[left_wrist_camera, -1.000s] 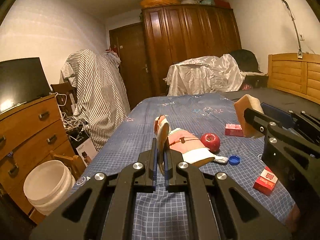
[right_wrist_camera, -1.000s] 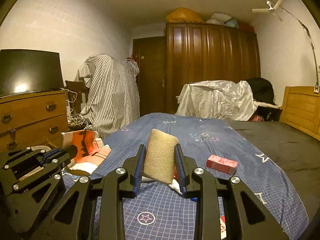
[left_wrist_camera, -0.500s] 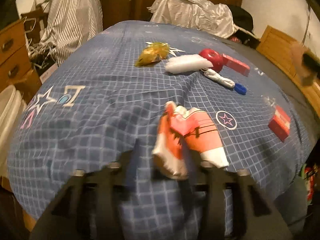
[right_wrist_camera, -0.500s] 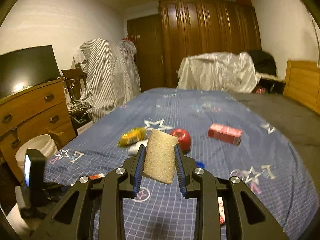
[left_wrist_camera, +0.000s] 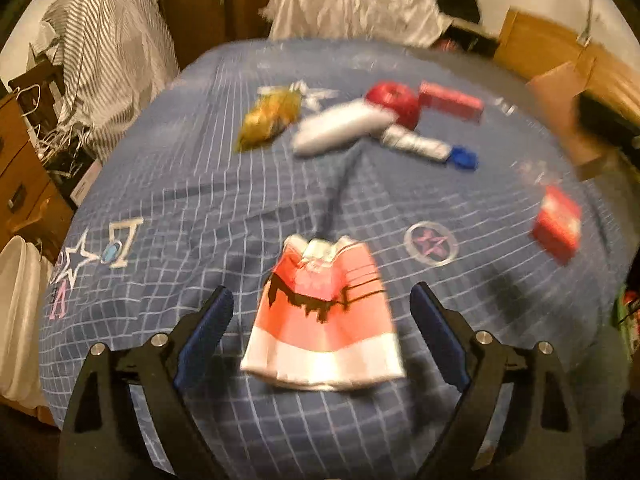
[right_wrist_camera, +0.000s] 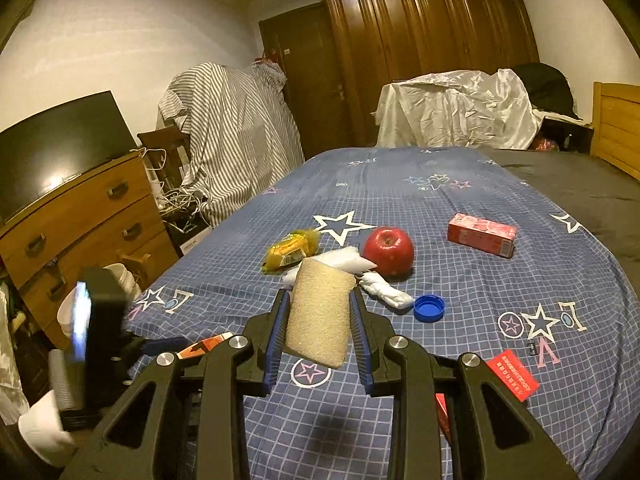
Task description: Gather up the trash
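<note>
- Left gripper (left_wrist_camera: 322, 320): the fingers (left_wrist_camera: 204, 330) are spreading wider at this moment. The red-and-white wrapper (left_wrist_camera: 322, 320) lies in the gap between them, touching neither pad, flat on the blue checked bed cover (left_wrist_camera: 200, 208) near the bed's front edge.
- Right gripper (right_wrist_camera: 319, 322): the fingers pinch a tan sponge (right_wrist_camera: 319, 314) by its two long sides, holding it upright above the bed.
- Handling, wrapper: judged light, thin and limp — it will crumple under pressure and may slide on the cloth. Take hold across a raised fold or one edge, not the flat face.
- Handling, sponge: judged light and soft; it yields under the pads, so the present side grip looks secure.
- Pose, left: tilted steeply down over the wrapper, both fingers low at the frame's bottom. The view is motion-blurred.
- Pose, right: pointed shallowly downward across the bed.
- Other items on the cover: yellow packet (right_wrist_camera: 291, 249), red apple (right_wrist_camera: 388, 250), blue cap (right_wrist_camera: 429, 307), red carton (right_wrist_camera: 481, 234), white tissue (right_wrist_camera: 386, 293).
</note>
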{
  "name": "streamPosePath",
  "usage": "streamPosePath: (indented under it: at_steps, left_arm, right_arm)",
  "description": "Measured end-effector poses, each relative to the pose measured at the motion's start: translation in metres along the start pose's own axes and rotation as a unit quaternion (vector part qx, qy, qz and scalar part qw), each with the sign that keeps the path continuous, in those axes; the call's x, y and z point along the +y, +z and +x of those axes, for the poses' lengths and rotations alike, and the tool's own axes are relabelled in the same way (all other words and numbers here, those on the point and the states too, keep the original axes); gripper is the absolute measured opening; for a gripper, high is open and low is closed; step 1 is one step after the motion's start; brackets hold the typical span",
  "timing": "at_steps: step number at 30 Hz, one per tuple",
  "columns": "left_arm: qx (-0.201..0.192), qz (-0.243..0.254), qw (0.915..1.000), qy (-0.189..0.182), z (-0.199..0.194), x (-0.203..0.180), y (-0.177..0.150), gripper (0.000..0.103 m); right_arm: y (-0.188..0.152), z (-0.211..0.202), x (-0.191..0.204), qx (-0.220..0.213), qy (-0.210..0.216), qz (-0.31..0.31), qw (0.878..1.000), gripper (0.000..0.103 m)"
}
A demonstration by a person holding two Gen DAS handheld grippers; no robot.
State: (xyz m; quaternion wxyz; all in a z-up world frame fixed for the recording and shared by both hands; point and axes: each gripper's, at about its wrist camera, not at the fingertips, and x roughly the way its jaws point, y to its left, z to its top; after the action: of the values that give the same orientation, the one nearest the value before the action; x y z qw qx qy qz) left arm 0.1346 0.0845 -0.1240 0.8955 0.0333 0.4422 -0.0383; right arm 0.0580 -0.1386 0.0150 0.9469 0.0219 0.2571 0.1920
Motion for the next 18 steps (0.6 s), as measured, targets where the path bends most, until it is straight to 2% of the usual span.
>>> streamPosePath:
  at_steps: [2,6,9,12,16,18]
  left_arm:
    - [0.018,-0.030,0.9992,-0.016,0.008,0.009,-0.001,0.049]
    - [0.002,-0.038,0.9993,-0.005,0.001,0.010,-0.006,0.026]
    - [-0.034,-0.047,0.9983,0.000,-0.019,0.010,-0.006,0.025]
    - [-0.091,-0.043,0.9949,0.008,-0.051,-0.001,0.003,0.025]
    - [-0.174,-0.032,0.9840,0.024,-0.096,-0.019,0.018,0.025]
    - [-0.201,-0.031,0.9788,0.027,-0.110,-0.025,0.023,0.025]
  right_arm:
    - [-0.001,0.000,0.000,0.001,0.001,-0.002,1.000,0.031]
    - [-0.003,0.001,-0.002,0.003,-0.002,0.001,1.000,0.031]
    - [-0.004,-0.002,-0.002,-0.006,-0.008,0.004,1.000,0.031]
    - [-0.001,-0.008,0.001,-0.018,-0.013,-0.001,1.000,0.031]
    - [0.006,-0.017,0.009,-0.035,-0.019,-0.016,0.999,0.031]
    - [0.010,-0.021,0.012,-0.043,-0.023,-0.024,0.999,0.031]
